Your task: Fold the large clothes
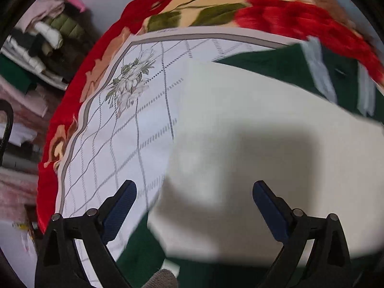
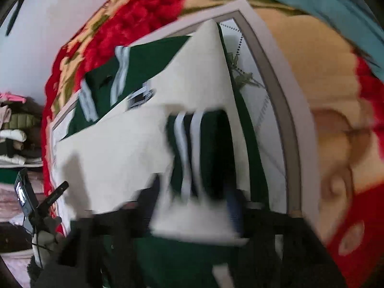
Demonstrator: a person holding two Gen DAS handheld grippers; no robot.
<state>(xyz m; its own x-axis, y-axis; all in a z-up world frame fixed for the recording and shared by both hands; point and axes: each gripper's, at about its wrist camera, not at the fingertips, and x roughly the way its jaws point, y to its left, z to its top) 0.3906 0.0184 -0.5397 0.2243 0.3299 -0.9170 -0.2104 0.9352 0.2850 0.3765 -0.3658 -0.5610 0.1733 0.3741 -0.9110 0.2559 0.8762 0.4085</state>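
Observation:
A dark green jacket with white stripes and a cream lining (image 1: 252, 124) lies spread on a white checked sheet (image 1: 115, 132). My left gripper (image 1: 194, 206) is open and empty, hovering over the cream lining near the jacket's left edge. In the right wrist view the jacket (image 2: 124, 148) lies partly folded, with a striped green sleeve (image 2: 196, 148) lifted toward the camera. My right gripper (image 2: 192, 206) is blurred and appears shut on the cream and green fabric of the jacket.
A red floral blanket (image 1: 288, 19) lies under the sheet and around it. Shelves with piled clothes (image 1: 48, 36) stand at the left. The other hand with its gripper (image 2: 40, 206) shows at the lower left of the right wrist view.

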